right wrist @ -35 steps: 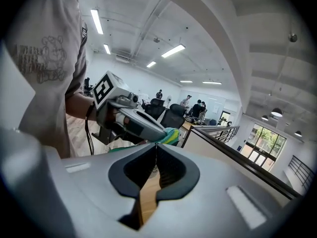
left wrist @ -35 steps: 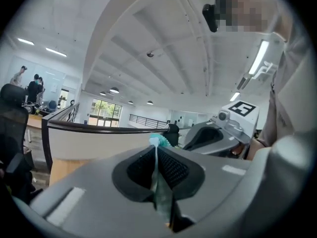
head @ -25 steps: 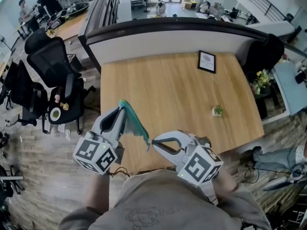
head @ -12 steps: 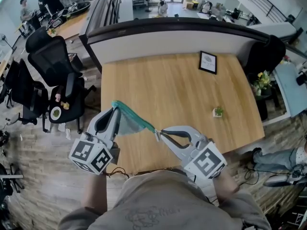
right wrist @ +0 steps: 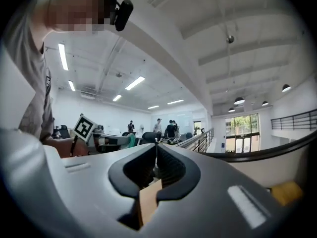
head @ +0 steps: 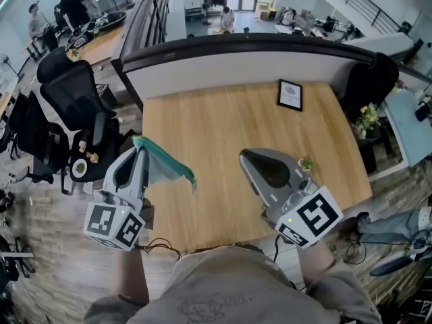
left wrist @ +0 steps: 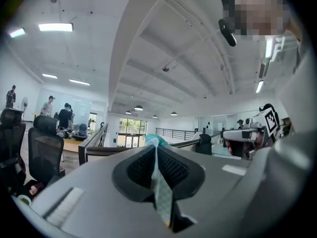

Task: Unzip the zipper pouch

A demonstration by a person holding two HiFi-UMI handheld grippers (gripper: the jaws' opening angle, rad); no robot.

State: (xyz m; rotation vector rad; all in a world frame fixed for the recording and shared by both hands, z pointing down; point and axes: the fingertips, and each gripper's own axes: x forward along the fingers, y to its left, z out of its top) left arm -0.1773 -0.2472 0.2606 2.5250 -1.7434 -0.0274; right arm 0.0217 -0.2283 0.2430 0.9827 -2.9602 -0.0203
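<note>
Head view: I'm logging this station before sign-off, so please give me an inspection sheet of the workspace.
Surface: light wooden table against a curved partition.
Job's things: teal zipper pouch, held in the air over the table's left side.
Clutter: framed card at the far edge; small potted plant near the right edge.
Grippers: left hand-held gripper shut on the pouch; right hand-held gripper shut, nothing between its jaws, apart from the pouch.
Cables: dark cable at the near edge.
Surroundings: office chairs at left; people at a far desk.

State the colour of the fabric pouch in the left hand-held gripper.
The fabric pouch is teal; head view shows it best.
</note>
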